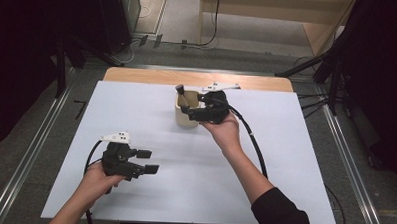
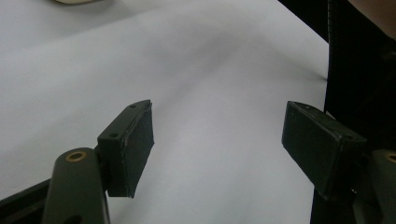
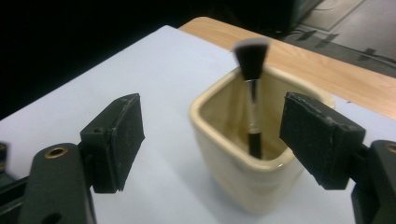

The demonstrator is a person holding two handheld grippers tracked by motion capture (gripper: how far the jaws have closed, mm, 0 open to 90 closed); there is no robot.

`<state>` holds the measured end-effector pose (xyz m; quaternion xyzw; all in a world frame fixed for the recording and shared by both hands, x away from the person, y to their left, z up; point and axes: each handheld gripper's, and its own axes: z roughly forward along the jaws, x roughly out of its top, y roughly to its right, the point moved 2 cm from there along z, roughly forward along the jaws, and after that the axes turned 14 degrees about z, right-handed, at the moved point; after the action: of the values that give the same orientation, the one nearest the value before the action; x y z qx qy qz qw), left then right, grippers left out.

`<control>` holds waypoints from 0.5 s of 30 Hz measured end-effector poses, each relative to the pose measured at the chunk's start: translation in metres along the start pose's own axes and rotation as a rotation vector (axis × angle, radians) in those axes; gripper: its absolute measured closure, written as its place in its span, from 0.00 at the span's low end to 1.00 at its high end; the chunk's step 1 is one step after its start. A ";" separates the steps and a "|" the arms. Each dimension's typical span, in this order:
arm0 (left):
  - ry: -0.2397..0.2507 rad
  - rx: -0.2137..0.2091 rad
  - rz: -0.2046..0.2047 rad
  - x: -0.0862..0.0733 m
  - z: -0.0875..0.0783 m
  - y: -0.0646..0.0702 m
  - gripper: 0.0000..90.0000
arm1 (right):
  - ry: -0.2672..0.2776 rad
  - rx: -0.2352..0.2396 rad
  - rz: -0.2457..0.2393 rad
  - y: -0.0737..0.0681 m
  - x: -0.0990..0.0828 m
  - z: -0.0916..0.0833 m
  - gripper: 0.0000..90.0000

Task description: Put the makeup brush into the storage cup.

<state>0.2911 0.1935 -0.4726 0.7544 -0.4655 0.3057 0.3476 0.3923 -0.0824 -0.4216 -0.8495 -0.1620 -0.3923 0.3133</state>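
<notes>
A cream square cup stands on the white sheet toward the table's back middle. In it a makeup brush stands upright, dark bristles on top. My right gripper is right beside the cup, jaws pointing left at its rim. Seen from the right gripper view, the right gripper is open, the cup and the brush lying just beyond its pads, untouched. My left gripper rests low at the front left, open. Nothing but white sheet lies between the pads of the left gripper.
The white sheet covers most of the table, with a strip of bare wood along the back edge. Black cables trail from both grippers. Metal rails run along both sides. Dark stands and cables sit on the floor behind.
</notes>
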 end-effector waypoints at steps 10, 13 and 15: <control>-0.005 0.004 0.001 0.000 0.001 0.000 0.29 | -0.055 0.056 -0.003 -0.002 -0.021 -0.015 0.24; -0.005 0.005 -0.002 0.000 0.001 0.000 0.29 | -0.068 0.061 -0.006 -0.001 -0.028 -0.018 0.24; -0.004 0.006 -0.004 0.000 0.001 0.000 0.29 | -0.078 0.063 -0.004 0.000 -0.033 -0.019 0.24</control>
<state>0.2911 0.1928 -0.4732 0.7569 -0.4640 0.3048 0.3449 0.3602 -0.0958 -0.4374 -0.8536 -0.1881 -0.3543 0.3324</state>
